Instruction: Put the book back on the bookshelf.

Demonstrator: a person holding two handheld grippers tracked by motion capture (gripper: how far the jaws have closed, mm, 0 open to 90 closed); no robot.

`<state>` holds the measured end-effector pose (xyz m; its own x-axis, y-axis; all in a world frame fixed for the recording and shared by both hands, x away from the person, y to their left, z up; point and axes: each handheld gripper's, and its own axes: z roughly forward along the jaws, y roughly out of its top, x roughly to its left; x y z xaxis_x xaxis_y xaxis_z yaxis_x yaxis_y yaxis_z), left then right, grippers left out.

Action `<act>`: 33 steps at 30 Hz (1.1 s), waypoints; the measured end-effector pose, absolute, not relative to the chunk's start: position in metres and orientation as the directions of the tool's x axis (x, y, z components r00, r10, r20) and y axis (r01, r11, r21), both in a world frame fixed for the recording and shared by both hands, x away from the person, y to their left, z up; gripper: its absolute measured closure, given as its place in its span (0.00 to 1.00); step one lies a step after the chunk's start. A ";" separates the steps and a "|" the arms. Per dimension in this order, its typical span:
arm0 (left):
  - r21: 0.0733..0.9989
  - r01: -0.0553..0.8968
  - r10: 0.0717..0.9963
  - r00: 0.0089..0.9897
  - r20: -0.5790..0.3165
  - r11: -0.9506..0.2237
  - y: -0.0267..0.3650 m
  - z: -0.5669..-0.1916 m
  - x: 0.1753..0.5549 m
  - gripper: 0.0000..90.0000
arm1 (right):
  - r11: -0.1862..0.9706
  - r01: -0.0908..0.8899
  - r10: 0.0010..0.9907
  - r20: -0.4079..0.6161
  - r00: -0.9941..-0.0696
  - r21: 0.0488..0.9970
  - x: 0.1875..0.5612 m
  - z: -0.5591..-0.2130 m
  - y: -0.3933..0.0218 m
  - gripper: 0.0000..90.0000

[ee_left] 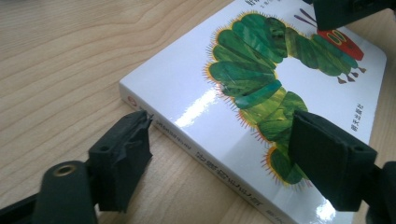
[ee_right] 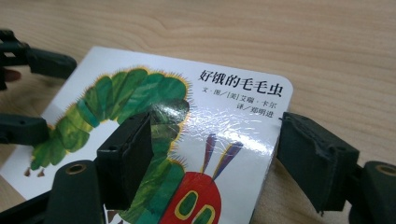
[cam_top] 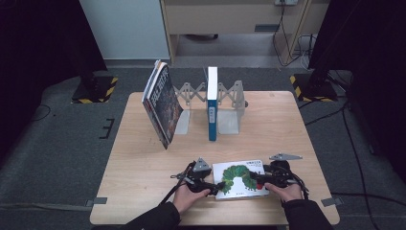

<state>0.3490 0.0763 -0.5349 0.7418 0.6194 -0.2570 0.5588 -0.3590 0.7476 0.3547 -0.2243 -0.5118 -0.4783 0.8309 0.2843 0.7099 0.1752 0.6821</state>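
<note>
My left fingers [ee_left: 119, 154] straddle the near-left edge of the caterpillar board book [cam_top: 239, 178], one pad down at the spine side by the tabletop [cam_top: 143, 163], the other over the glossy cover, and I see a gap at both pads, so they stand fairly wide and grip nothing yet. My right fingers [ee_right: 322, 158] do the same at the opposite end: one pad above the cover near the red head, the other just off the rounded corner beside the title, again apart from the book rather than pressing on it. The book lies flat, cover up, at the near edge of the tabletop between the left gripper [cam_top: 218, 186] and the right gripper [cam_top: 256, 181]. Judgement: the step in hand is a two-sided pickup. To do it well I would slide each lower pad fully under the board edge before closing, close both sides together, and lift level, since the laminated cover looks slick and a one-sided pinch would likely let it pivot. Farther back stands an expanding metal book rack [cam_top: 225, 103] with a blue-spined book [cam_top: 212, 103] upright in it and a dark-covered book [cam_top: 163, 103] leaning tilted at its left end. The leaning book may crowd any slot on that side; the bay right of the blue spine looks free.
</note>
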 end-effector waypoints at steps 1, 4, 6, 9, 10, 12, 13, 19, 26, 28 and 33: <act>0.748 0.559 0.617 0.743 -0.260 -0.358 0.076 -0.535 0.349 0.23 | 0.164 0.707 0.829 0.292 -0.476 0.688 0.354 -0.511 -0.225 0.30; 0.749 0.557 0.608 0.749 -0.265 -0.360 0.076 -0.535 0.349 0.22 | 0.152 0.698 0.827 0.297 -0.478 0.699 0.353 -0.509 -0.225 0.29; 0.744 0.560 0.603 0.751 -0.270 -0.365 0.076 -0.535 0.350 0.21 | 0.149 0.697 0.825 0.301 -0.479 0.701 0.354 -0.508 -0.225 0.29; 0.744 0.563 0.603 0.749 -0.275 -0.359 0.077 -0.535 0.351 0.21 | 0.132 0.695 0.823 0.313 -0.474 0.706 0.353 -0.506 -0.225 0.29; 0.746 0.562 0.603 0.749 -0.276 -0.357 0.077 -0.535 0.351 0.20 | 0.126 0.687 0.820 0.315 -0.478 0.716 0.354 -0.505 -0.225 0.29; 0.745 0.563 0.602 0.749 -0.277 -0.357 0.077 -0.535 0.352 0.19 | 0.114 0.680 0.818 0.320 -0.477 0.724 0.355 -0.503 -0.225 0.29; 0.745 0.563 0.602 0.749 -0.277 -0.357 0.077 -0.535 0.352 0.19 | 0.114 0.680 0.818 0.320 -0.477 0.724 0.355 -0.503 -0.225 0.29; 0.748 0.564 0.604 0.746 -0.280 -0.350 0.077 -0.536 0.352 0.18 | 0.082 0.666 0.814 0.336 -0.474 0.742 0.357 -0.501 -0.225 0.29; 0.749 0.565 0.602 0.746 -0.285 -0.345 0.076 -0.536 0.352 0.14 | 0.035 0.649 0.802 0.366 -0.472 0.760 0.356 -0.496 -0.226 0.30; 0.749 0.565 0.603 0.746 -0.284 -0.346 0.075 -0.536 0.351 0.13 | 0.028 0.649 0.800 0.372 -0.470 0.761 0.356 -0.496 -0.227 0.30; 0.747 0.566 0.600 0.747 -0.285 -0.349 0.075 -0.537 0.352 0.09 | 0.009 0.643 0.795 0.385 -0.469 0.766 0.355 -0.495 -0.227 0.31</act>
